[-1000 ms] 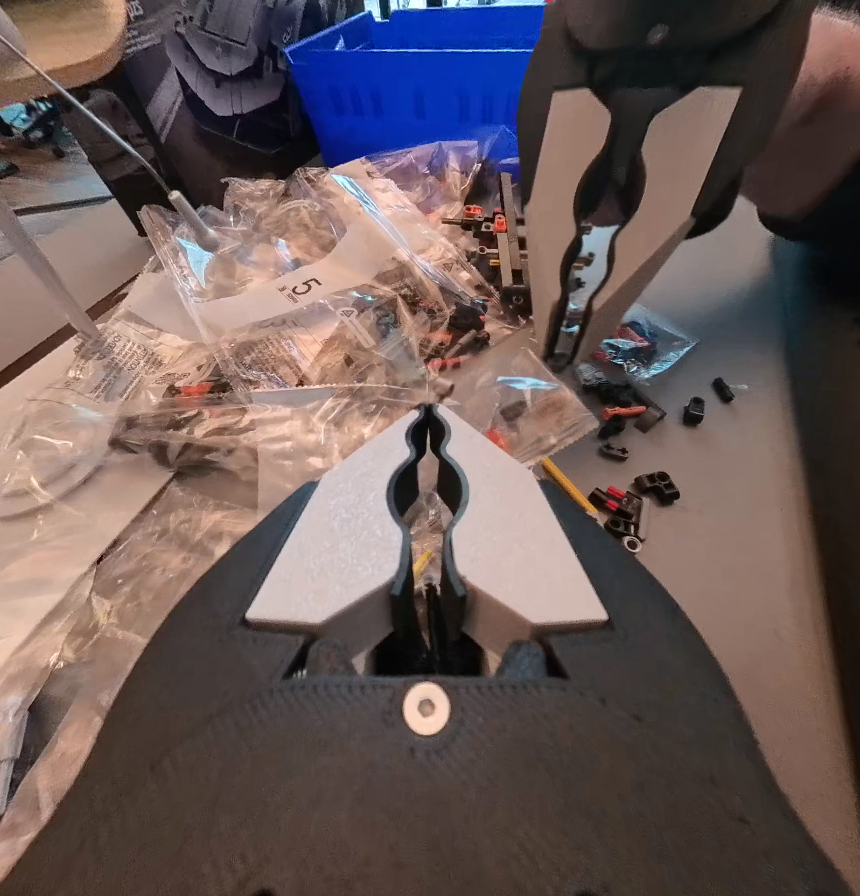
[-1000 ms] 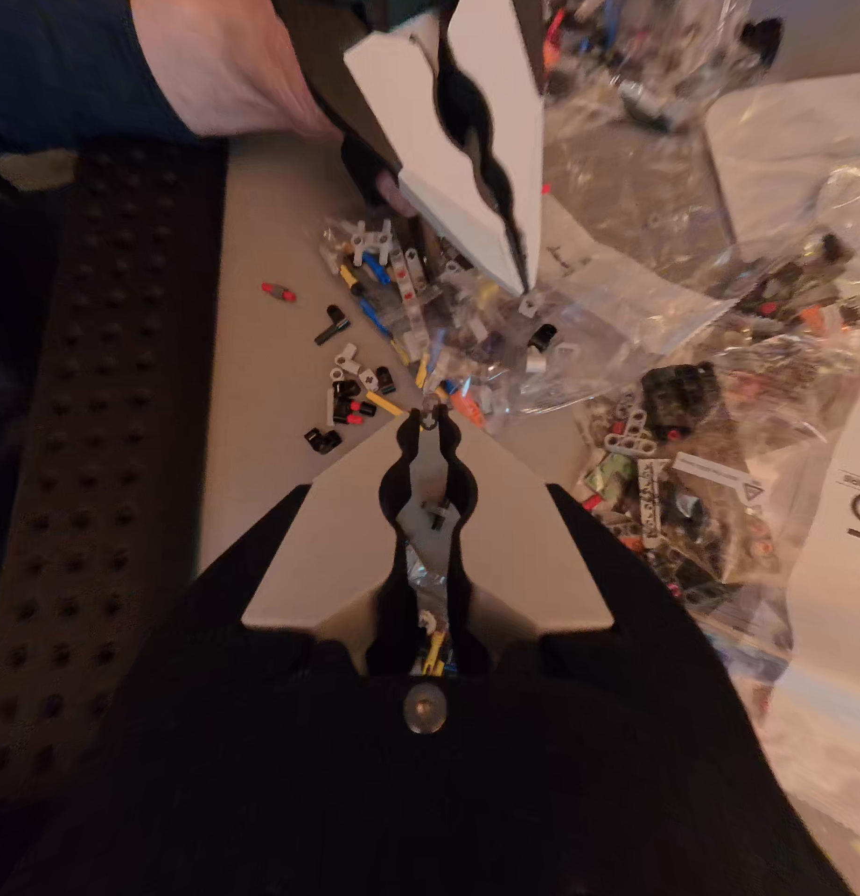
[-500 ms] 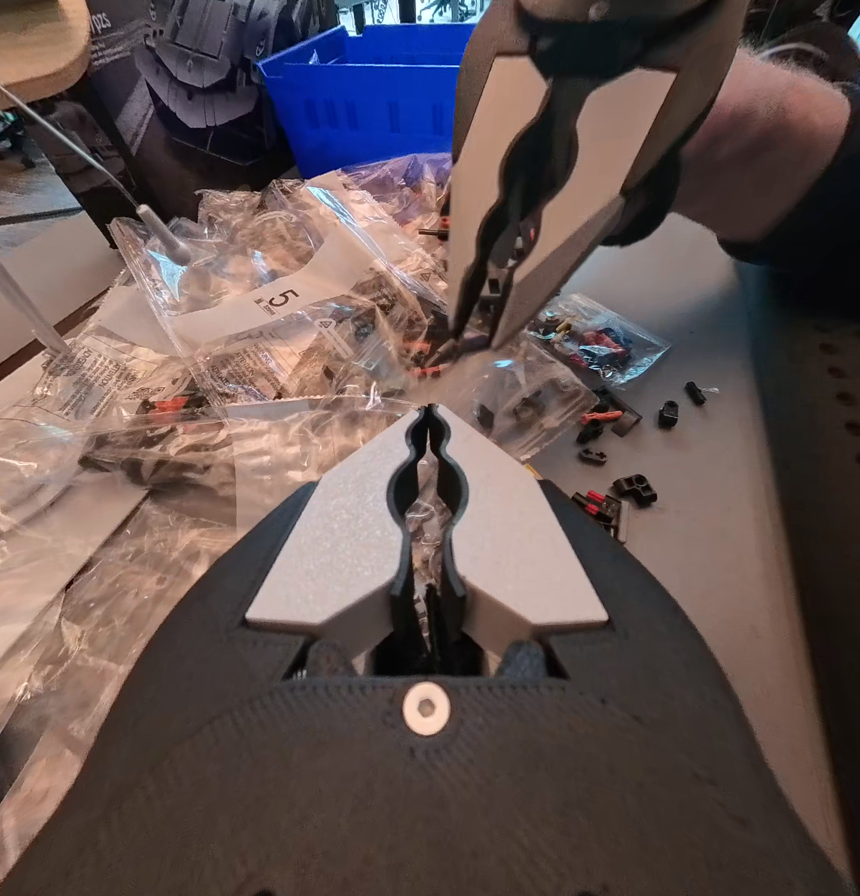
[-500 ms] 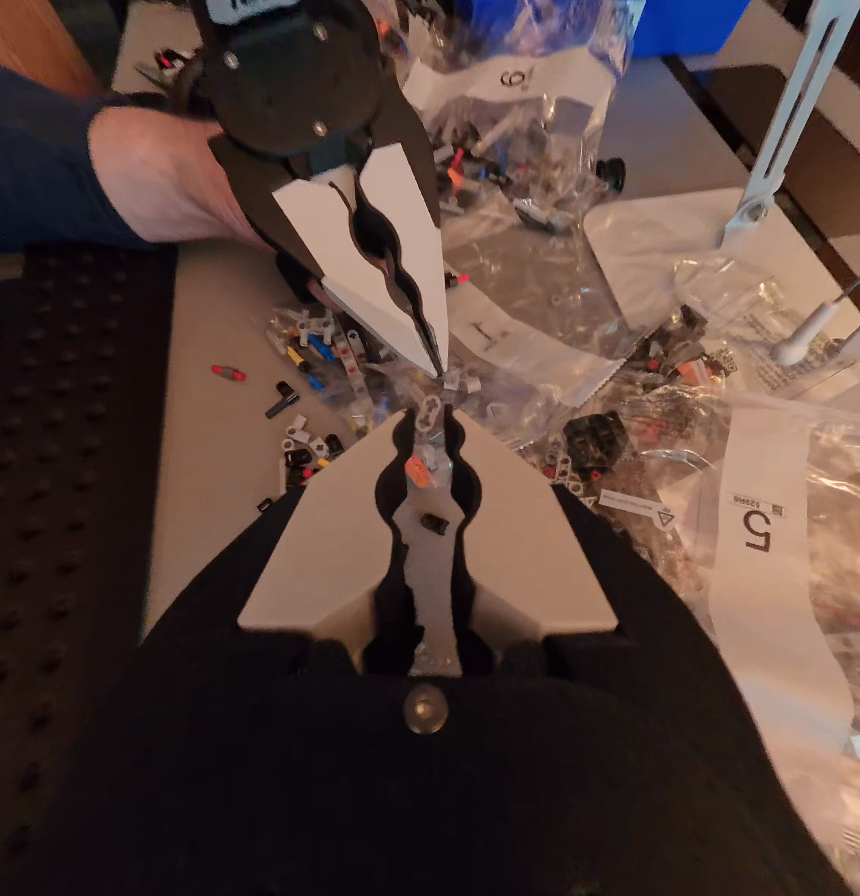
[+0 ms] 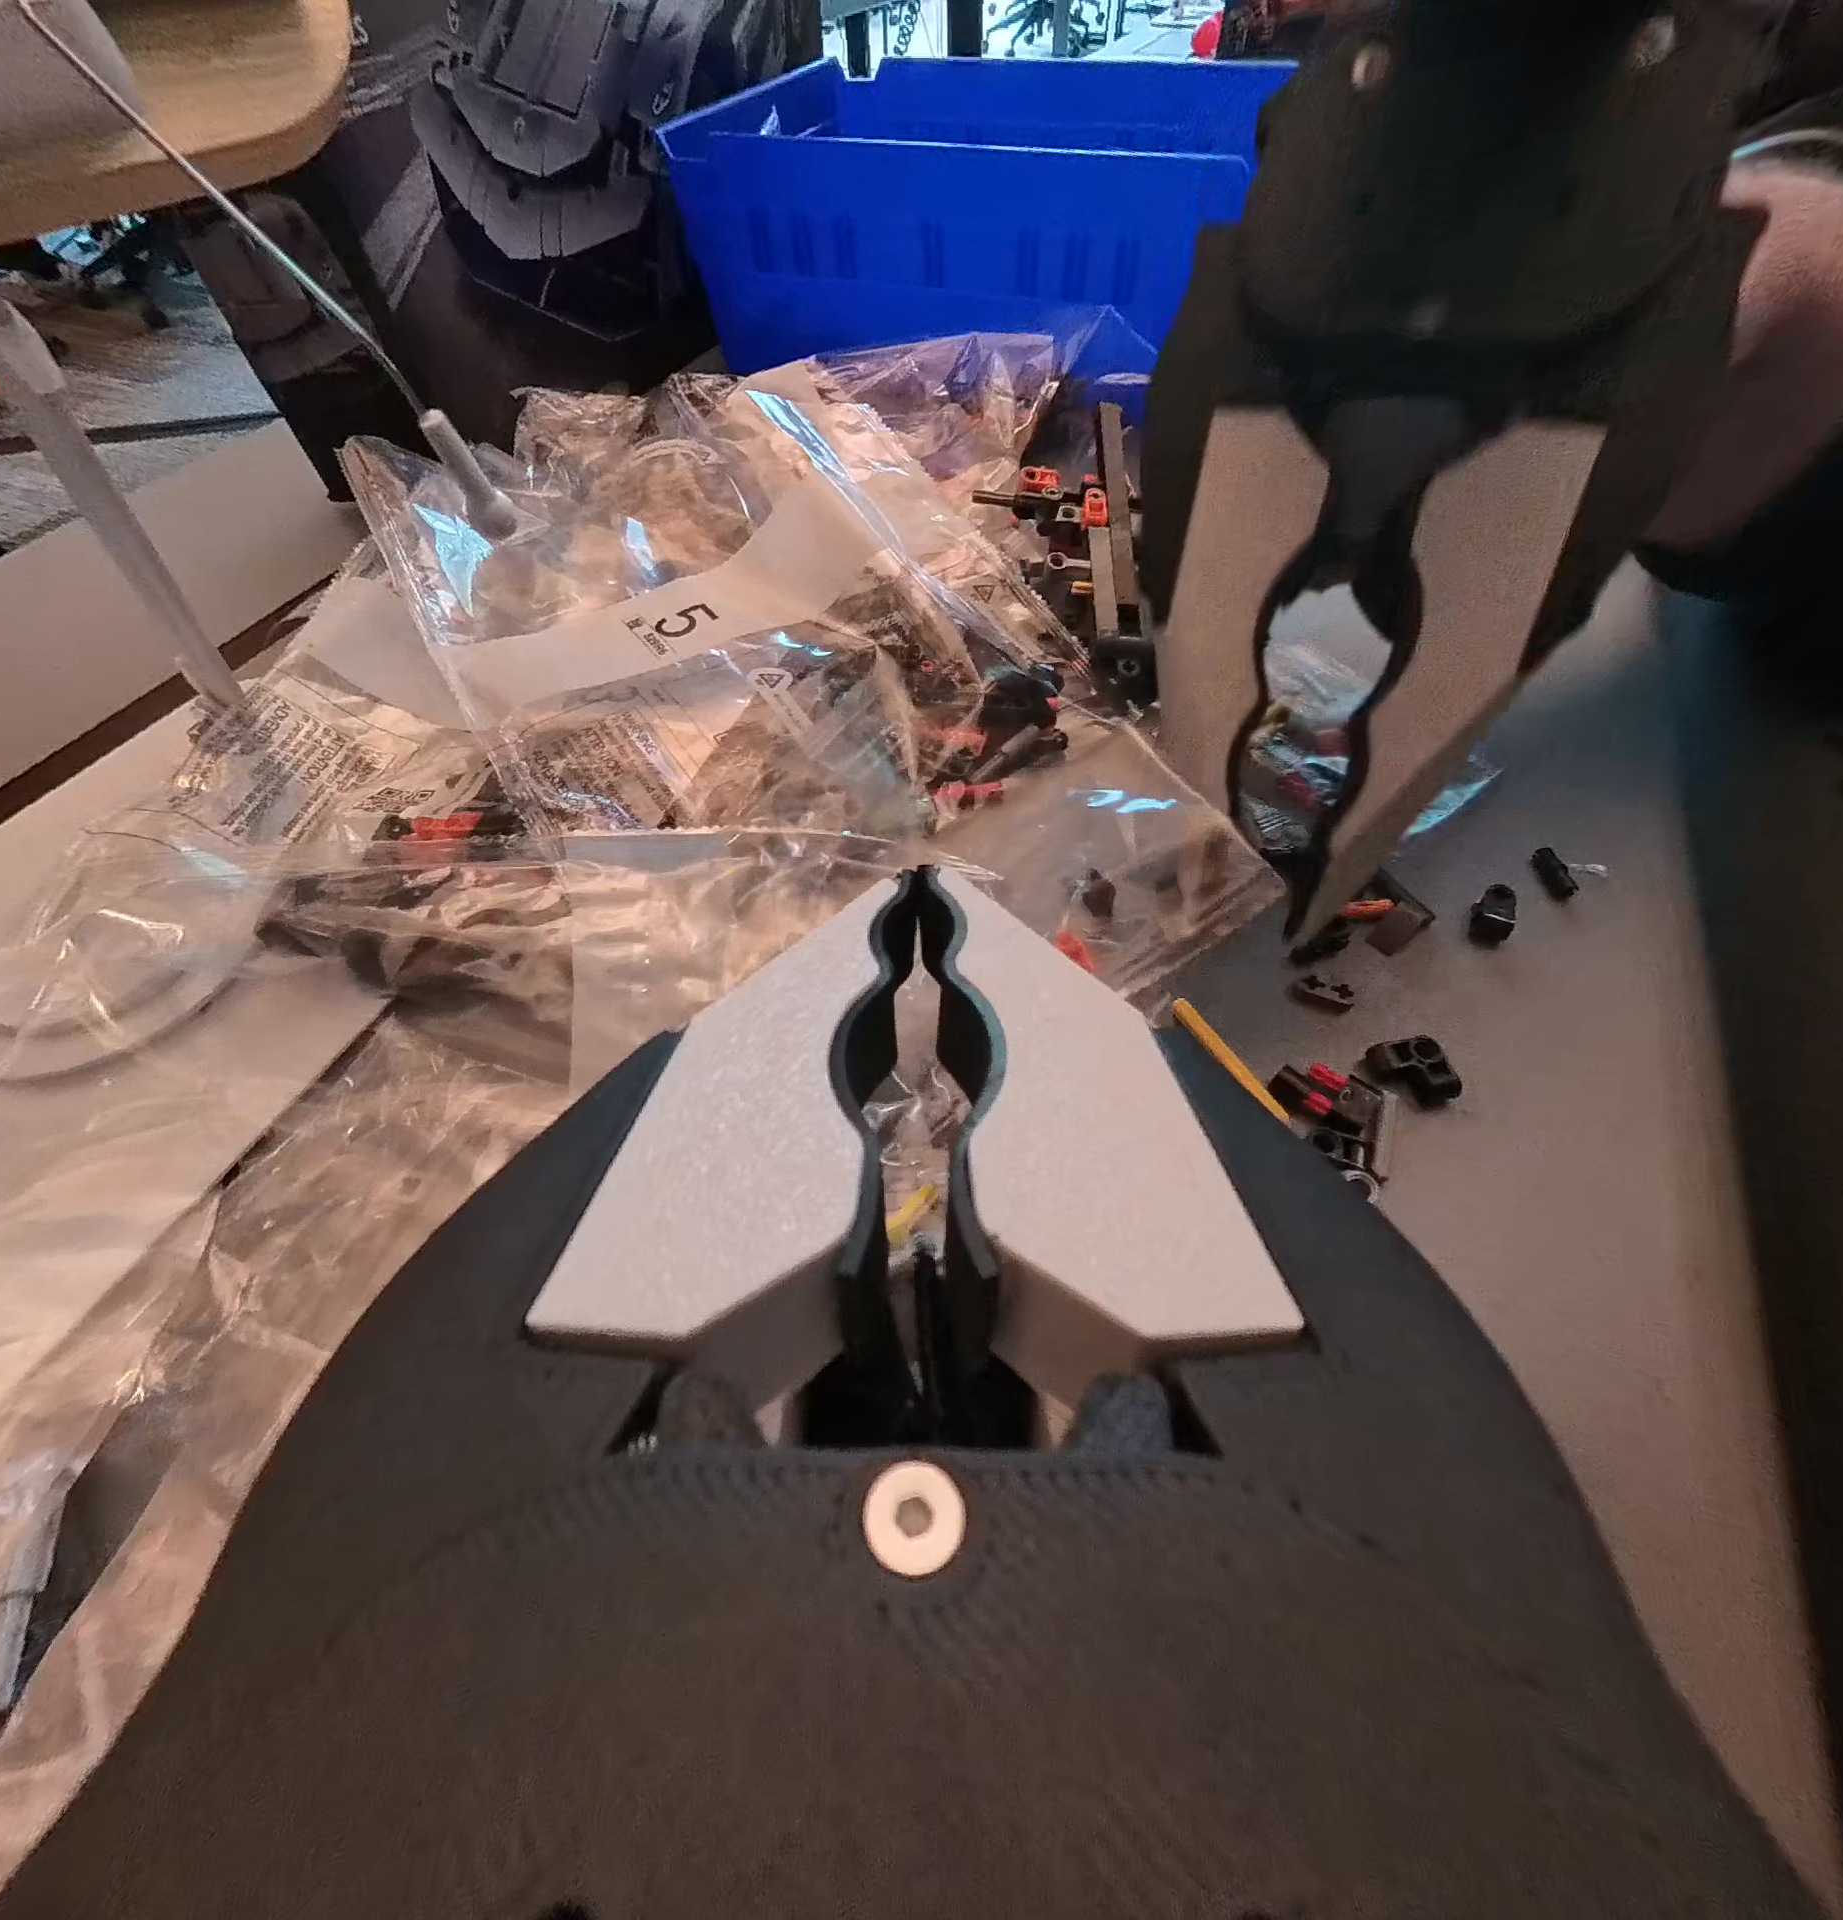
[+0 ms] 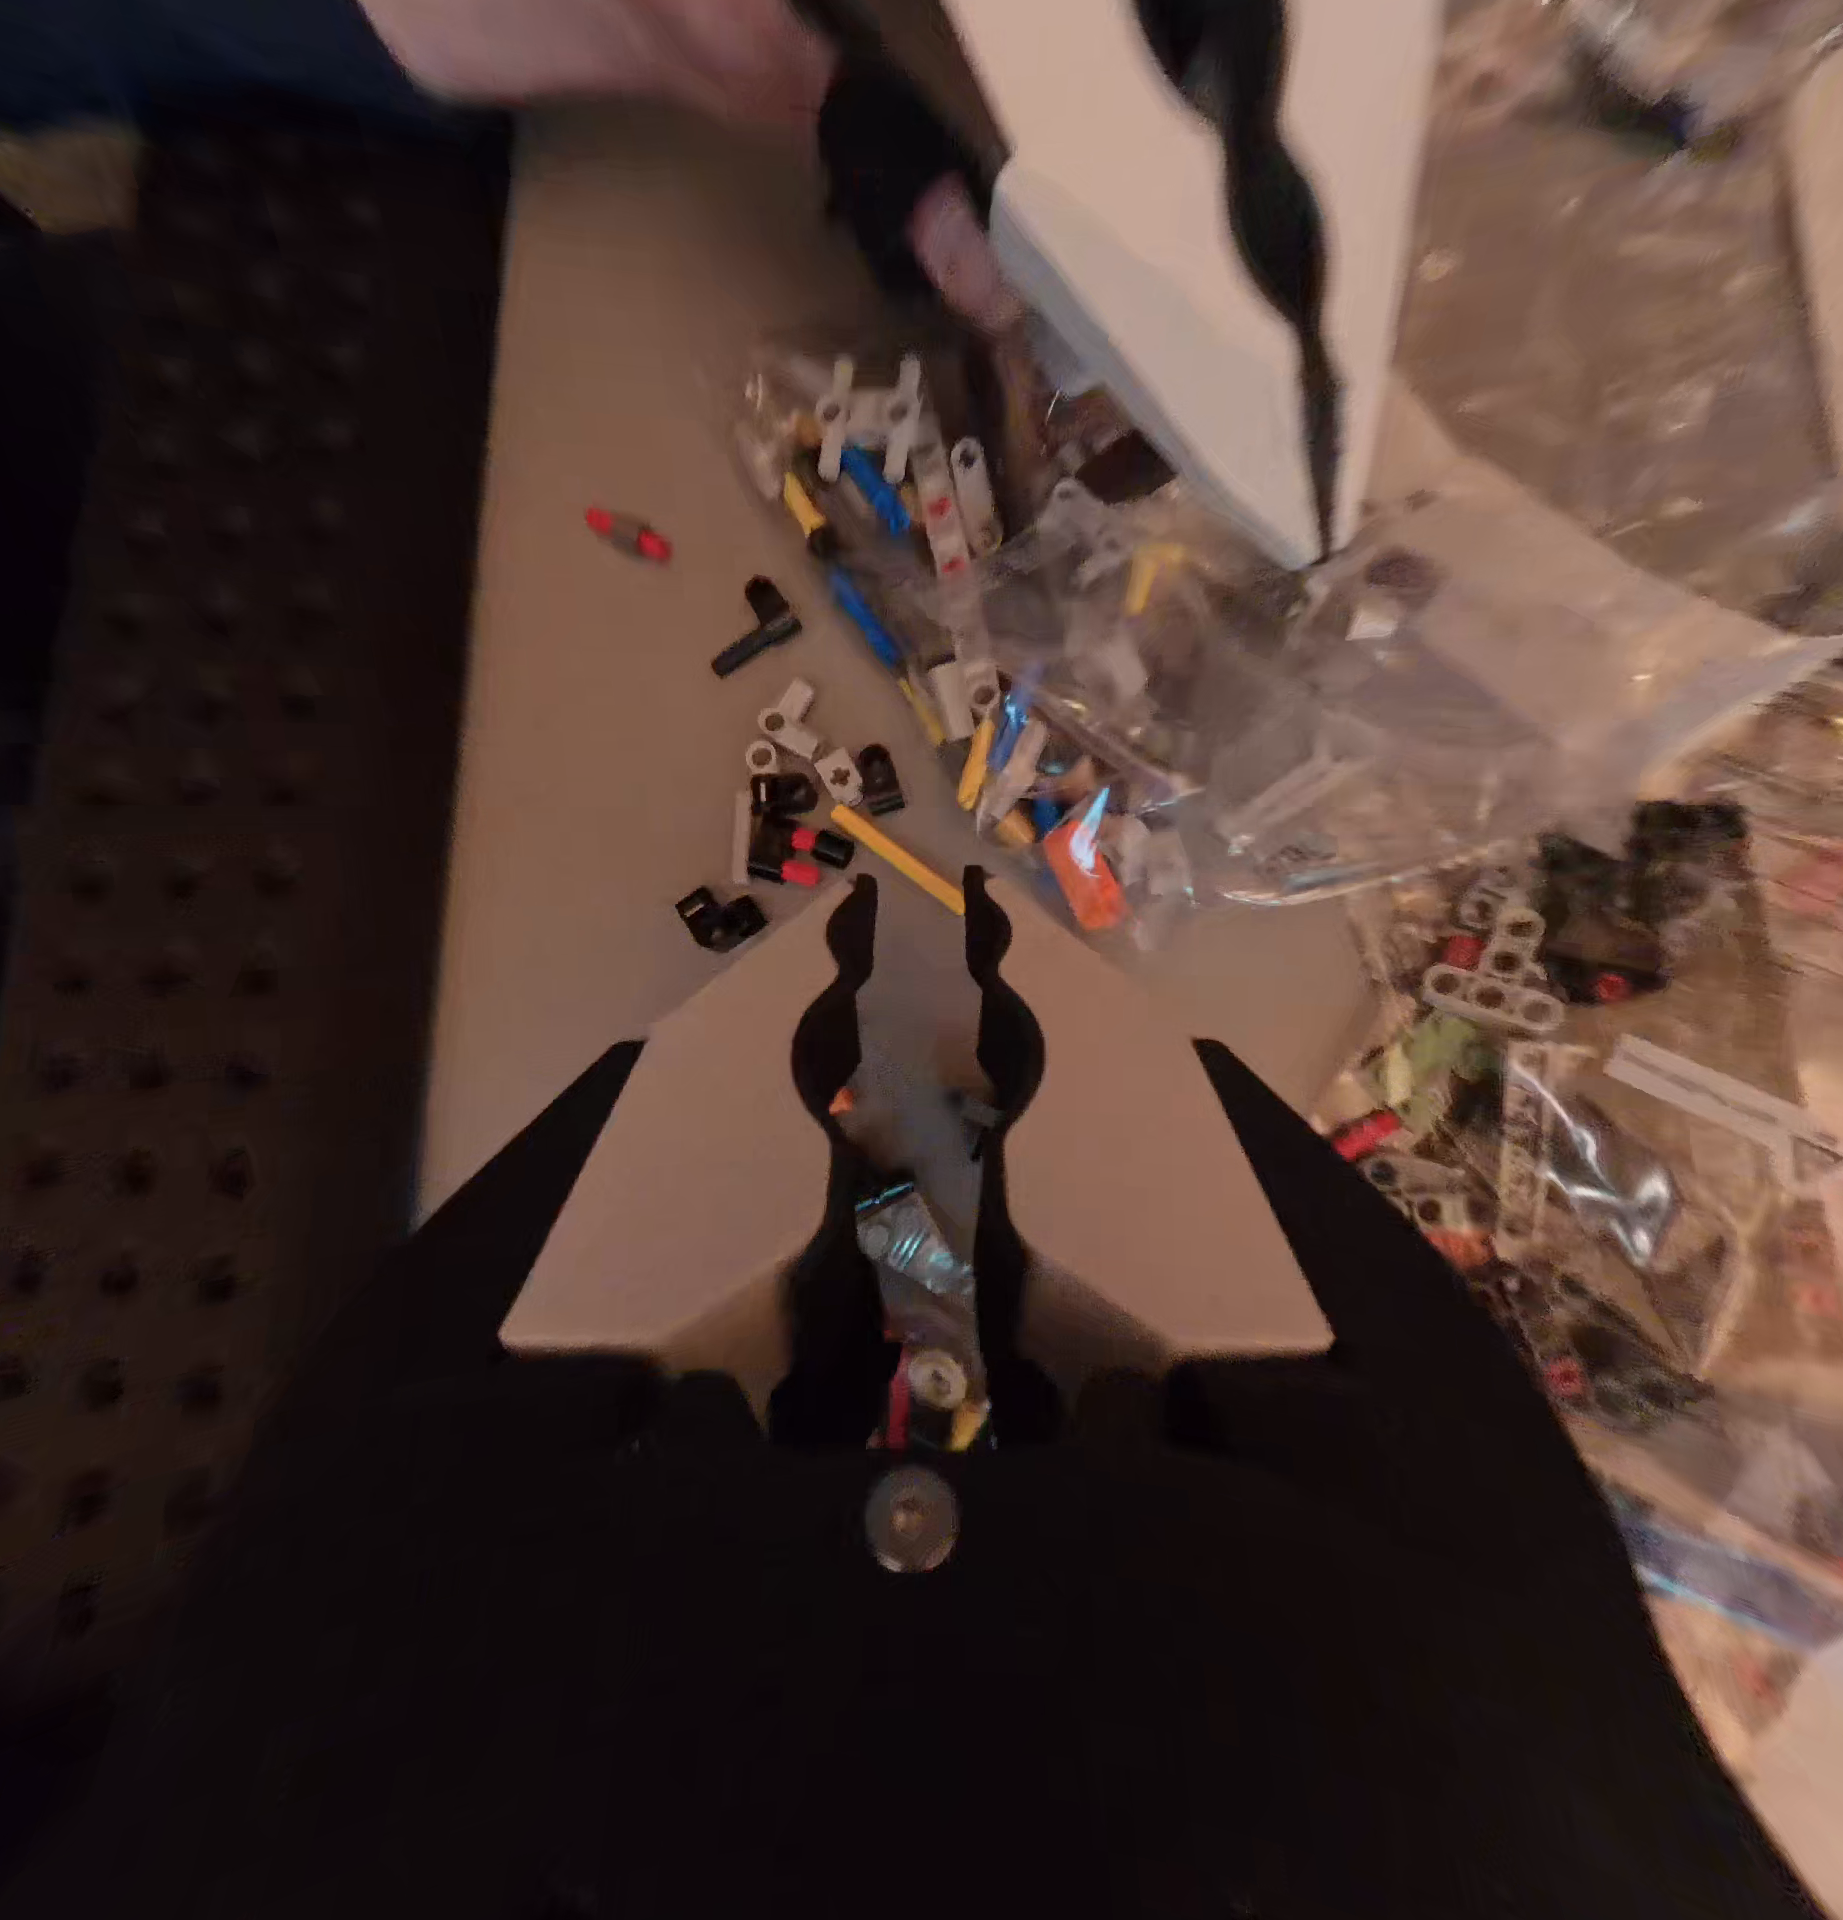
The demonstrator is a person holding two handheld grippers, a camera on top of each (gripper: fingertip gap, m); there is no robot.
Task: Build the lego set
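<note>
The loose lego pieces [image 6: 792, 821] are lying on the bare grey table [image 6: 584, 727], just ahead of the right gripper [image 6: 917, 883] toward its 11 o'clock; a thin yellow rod [image 6: 896, 857] among them is running from 10 to 4 o'clock, its near end almost between the tips; the right gripper is standing with its jaws parted by a narrow gap and holding nothing; it is plainly the nearer tool, so I judge a pick from this scatter to be the step in hand, with the gap needing to lie crosswise to the rod.

The left gripper [image 5: 922, 883] is pointing at 12 o'clock into the pile of clear plastic bags [image 5: 636, 675]; its jaws are closed tip to tip, and whether film is pinched there I cannot tell.

A small opened bag [image 6: 1156, 675] at 1 o'clock of the right gripper is spilling white, blue and yellow pieces; the sealed bags beyond are carrying dark and red parts; a blue bin [image 5: 948, 208] is standing at 12 o'clock behind them, its contents hidden; a partly built black frame [image 5: 1104, 561] is lying in front of it.
</note>
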